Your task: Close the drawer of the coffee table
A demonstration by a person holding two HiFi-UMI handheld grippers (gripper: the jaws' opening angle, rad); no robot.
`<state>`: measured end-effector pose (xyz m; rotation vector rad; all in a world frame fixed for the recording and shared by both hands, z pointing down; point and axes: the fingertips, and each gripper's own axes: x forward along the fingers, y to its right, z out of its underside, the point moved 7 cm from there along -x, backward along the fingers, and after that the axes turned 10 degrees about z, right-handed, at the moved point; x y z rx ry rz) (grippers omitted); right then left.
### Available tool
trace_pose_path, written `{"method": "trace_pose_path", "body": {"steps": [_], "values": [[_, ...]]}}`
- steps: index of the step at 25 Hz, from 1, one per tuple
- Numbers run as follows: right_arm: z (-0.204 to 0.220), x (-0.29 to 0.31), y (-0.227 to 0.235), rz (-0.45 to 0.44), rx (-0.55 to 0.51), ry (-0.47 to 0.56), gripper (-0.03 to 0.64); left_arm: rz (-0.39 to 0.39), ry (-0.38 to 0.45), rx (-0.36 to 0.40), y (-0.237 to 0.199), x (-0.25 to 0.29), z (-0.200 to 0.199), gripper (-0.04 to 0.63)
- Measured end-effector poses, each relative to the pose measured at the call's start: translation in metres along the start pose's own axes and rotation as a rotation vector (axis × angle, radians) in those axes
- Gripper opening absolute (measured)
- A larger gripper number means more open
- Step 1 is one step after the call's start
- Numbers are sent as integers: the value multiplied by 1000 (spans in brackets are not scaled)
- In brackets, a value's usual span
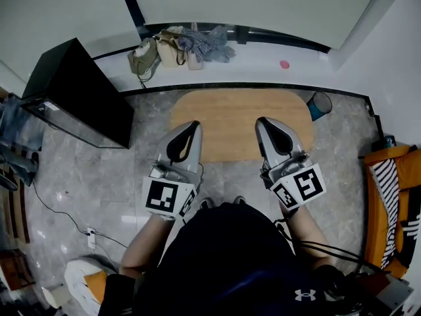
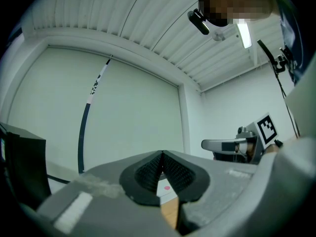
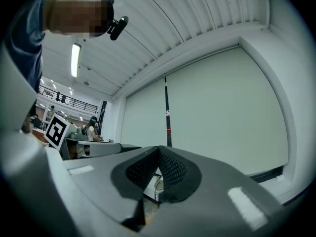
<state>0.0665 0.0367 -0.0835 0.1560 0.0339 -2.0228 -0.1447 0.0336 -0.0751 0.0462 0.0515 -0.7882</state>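
Head view shows the rounded, pale wooden coffee table (image 1: 237, 120) on the grey stone-patterned floor (image 1: 85, 176), just ahead of both grippers; its drawer is out of sight. The left gripper (image 1: 192, 126) and right gripper (image 1: 262, 121), smooth grey shells with ribbed black pads (image 2: 147, 174), are both clenched on nothing.

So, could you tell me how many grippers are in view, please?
2. The left gripper hangs over the table's near left edge, the right gripper over its near right edge; both shut, empty. None seems hidden.

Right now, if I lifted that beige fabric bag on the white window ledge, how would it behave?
Probably floppy: the beige fabric bag lies slumped and creased. It may tug the tan cloth bag lying against it.
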Motion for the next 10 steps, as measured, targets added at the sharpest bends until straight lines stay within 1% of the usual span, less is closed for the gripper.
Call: {"method": "trace_pose_path", "body": {"steps": [10], "values": [[2,1,-5,-9,-5,-12,2,-10,-2,-7,-4,-4,0,2]]}}
